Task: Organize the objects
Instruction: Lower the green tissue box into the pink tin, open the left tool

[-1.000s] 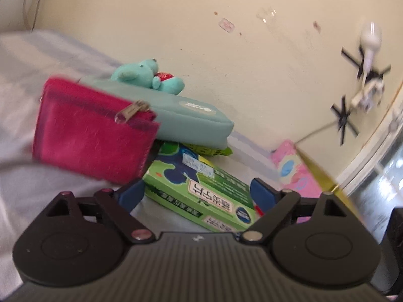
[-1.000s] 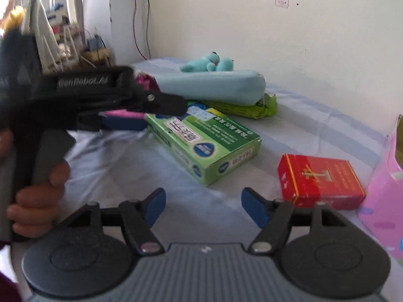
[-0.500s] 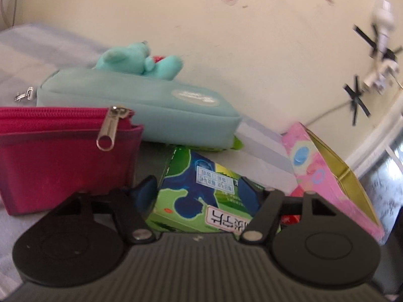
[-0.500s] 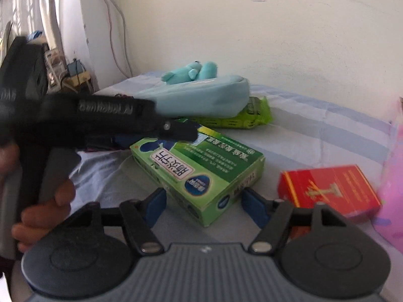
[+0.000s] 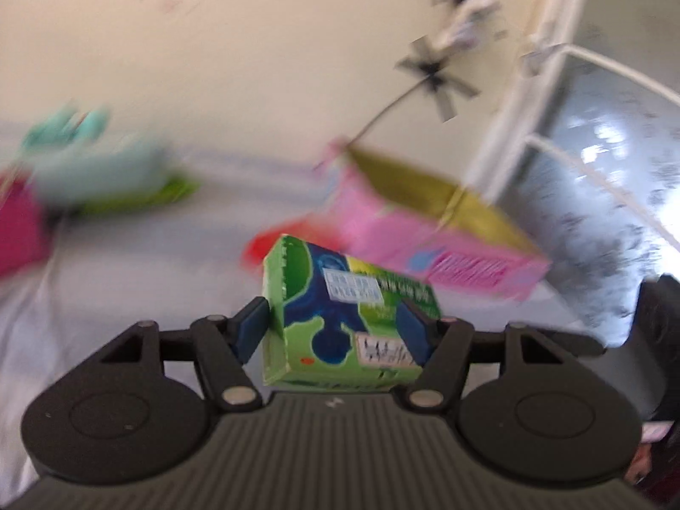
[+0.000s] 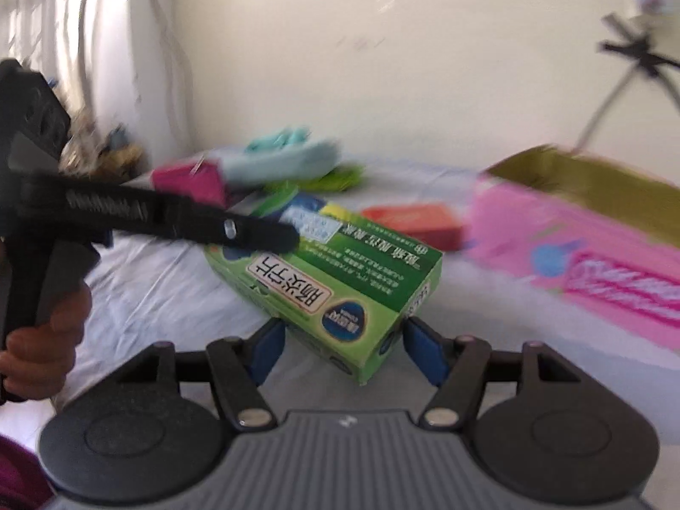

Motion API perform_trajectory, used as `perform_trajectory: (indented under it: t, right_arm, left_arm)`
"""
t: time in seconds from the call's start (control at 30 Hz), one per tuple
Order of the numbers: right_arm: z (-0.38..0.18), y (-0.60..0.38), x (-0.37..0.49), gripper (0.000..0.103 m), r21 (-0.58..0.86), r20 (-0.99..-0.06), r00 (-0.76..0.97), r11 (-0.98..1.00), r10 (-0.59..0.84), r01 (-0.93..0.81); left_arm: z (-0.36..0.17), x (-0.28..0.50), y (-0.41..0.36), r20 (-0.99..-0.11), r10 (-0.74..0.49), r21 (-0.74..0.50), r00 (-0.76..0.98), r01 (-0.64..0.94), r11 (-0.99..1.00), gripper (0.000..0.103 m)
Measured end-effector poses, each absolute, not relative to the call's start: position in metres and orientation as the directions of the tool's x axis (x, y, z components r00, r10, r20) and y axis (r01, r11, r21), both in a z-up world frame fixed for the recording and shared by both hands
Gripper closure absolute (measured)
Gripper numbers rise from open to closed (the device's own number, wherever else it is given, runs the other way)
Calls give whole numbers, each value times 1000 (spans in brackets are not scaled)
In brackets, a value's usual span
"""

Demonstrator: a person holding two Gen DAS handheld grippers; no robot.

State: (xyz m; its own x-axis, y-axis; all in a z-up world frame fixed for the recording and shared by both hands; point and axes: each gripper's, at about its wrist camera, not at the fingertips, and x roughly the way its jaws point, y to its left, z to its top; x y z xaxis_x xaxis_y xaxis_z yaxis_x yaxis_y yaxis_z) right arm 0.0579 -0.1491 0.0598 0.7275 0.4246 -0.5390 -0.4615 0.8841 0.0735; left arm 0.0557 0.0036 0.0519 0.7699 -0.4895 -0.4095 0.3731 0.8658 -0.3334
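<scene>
- Left gripper [image 5: 335,331] is clamped on the green box [image 5: 340,318], jaws closed against its two long sides; the box is off the bed sheet [image 6: 161,289], tilted, held at one end only.
- Right gripper [image 6: 344,348] has its jaws spread wide and holds nothing; the box's free corner hangs between its pads, and I cannot tell whether it touches them.
- Pink box [image 6: 595,255] with the open top sits to the right, near but apart. Likely where things go.
- Red packet [image 6: 416,221] lies on the sheet between the green box and the pink one.
- Pink pouch [image 6: 191,178] and teal case [image 6: 289,157] are at the back, too blurred for detail.
- Risk: an end-only grip on a long carton could let it pivot or slip in a fast swing.
- Risk: the free corner may knock the right gripper or clip the pink box's rim on the way in.
- Risk: a hard squeeze dents thin card.
</scene>
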Motion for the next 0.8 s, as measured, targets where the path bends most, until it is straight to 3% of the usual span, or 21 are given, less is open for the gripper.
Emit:
perform_trajectory:
  t: [0.17,0.3,0.6,0.8]
  right_arm:
    - [95,-197,68,39,54,-439,840,942,319,-330]
    - [117,-239,91,39,-6,-388,897,973,210,-231]
    - [100,-300,171,39,-61,-442,896,996,37,-71]
    - [71,-313,206,35,-137,-466,875,988,-131,75]
  left_arm:
    - [99,94,-60,-327,-552,-239,767,498,834,35]
    - [112,136,-113,-318,-583,-209,747,545,812,35]
    - [80,212,-206,-394,-579,-226,713,536,814,35]
    - [66,222,-218,-468,-535,-206,704,502,840,33]
